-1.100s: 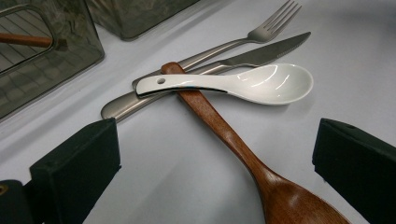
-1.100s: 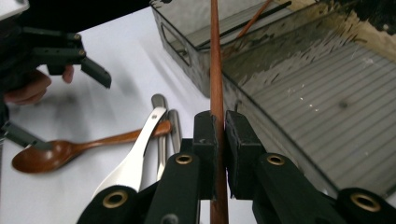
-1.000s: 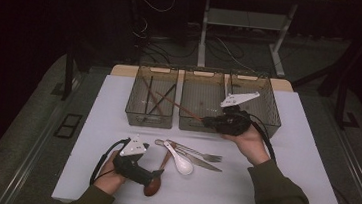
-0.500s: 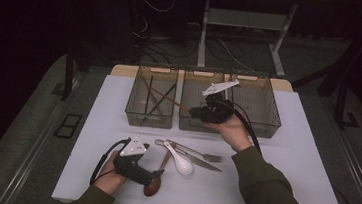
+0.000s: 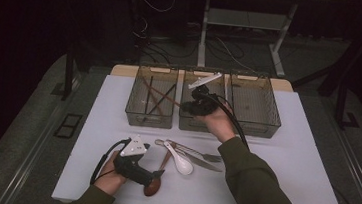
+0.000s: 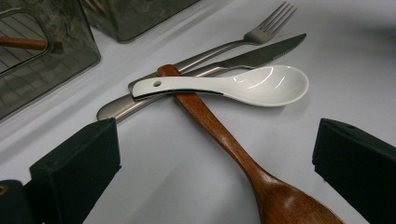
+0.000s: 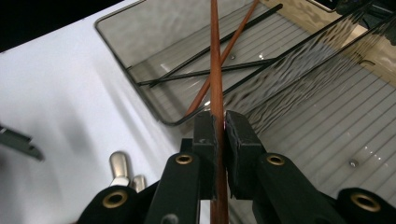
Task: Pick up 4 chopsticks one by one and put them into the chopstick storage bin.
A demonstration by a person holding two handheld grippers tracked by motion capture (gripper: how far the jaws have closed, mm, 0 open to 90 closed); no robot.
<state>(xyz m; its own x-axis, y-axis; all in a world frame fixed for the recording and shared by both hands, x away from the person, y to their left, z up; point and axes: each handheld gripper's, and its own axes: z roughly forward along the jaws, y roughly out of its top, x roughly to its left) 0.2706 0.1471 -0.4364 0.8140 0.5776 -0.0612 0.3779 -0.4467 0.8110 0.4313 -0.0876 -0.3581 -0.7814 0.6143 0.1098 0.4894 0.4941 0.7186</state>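
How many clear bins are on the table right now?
3, in one row at the far side: the left bin with chopsticks, the middle bin partly behind the right tongs, and the right bin.

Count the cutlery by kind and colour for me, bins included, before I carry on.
Brown chopsticks: 2, one in the right tool
Black chopsticks: 2
White spoon: 1
Wooden spoon: 1
Fork: 1
Knife: 1
Total: 8
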